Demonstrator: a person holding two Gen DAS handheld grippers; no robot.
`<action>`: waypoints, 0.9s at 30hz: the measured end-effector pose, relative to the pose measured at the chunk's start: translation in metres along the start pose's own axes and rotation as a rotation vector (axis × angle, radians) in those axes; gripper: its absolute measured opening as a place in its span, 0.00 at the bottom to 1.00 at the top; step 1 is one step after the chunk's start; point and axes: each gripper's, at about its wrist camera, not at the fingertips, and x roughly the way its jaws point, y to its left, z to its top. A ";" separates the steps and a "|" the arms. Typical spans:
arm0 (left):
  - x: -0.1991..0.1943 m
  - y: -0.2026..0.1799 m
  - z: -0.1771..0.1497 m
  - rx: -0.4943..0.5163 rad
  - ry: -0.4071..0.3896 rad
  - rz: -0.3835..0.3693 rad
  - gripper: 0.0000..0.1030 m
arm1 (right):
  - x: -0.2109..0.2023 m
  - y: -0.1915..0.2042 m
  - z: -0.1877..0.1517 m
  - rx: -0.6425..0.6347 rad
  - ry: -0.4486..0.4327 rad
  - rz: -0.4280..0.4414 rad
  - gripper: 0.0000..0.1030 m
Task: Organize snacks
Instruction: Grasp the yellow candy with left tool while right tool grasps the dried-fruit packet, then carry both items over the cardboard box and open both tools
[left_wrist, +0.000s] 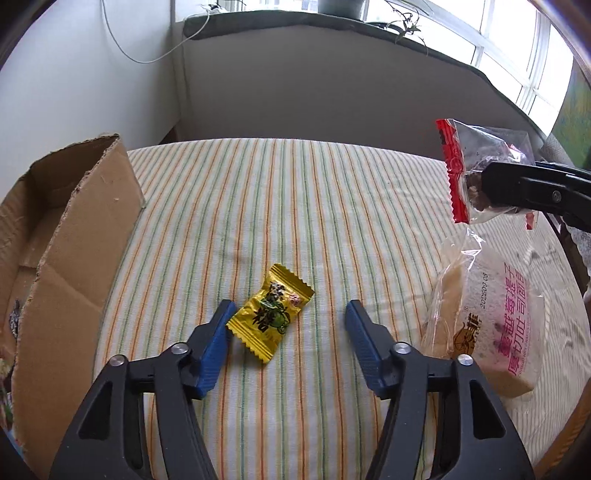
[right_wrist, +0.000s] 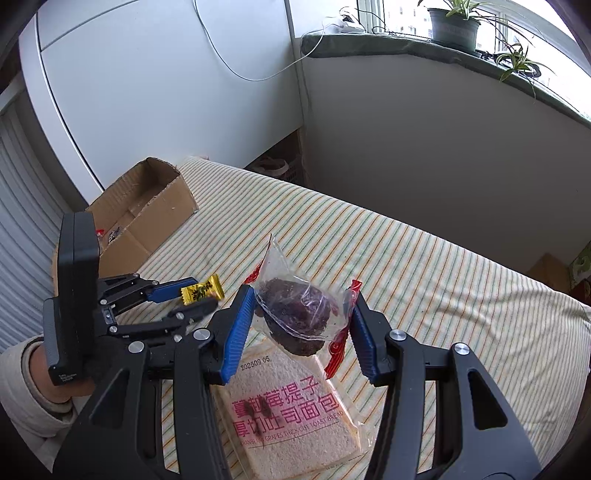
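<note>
The right gripper (right_wrist: 303, 314) is clamped on a clear red-edged packet (right_wrist: 295, 314), held above a bread pack (right_wrist: 291, 413) printed "THICK CUT TOAST BREAD" and "202509 05". The left gripper (left_wrist: 290, 328) stands apart around a crimped yellow foil candy (left_wrist: 271, 317) lying on striped cloth (left_wrist: 295, 206). A torn cardboard box (right_wrist: 147, 218) lies far left; its contents are shown only in the right wrist view.

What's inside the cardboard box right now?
The cardboard box is mostly bare inside. A couple of small wrapped snacks lie near its close end. The left gripper and the box's own walls hide the rest of the floor.
</note>
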 end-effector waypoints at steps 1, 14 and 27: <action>-0.002 0.002 0.001 -0.006 -0.008 0.011 0.29 | -0.001 0.000 -0.001 0.000 -0.001 -0.001 0.51; -0.094 -0.007 0.020 0.036 -0.193 -0.050 0.10 | -0.083 0.015 0.005 0.010 -0.141 -0.068 0.51; -0.205 -0.029 0.007 0.094 -0.417 -0.117 0.10 | -0.164 0.055 -0.021 0.010 -0.241 -0.140 0.51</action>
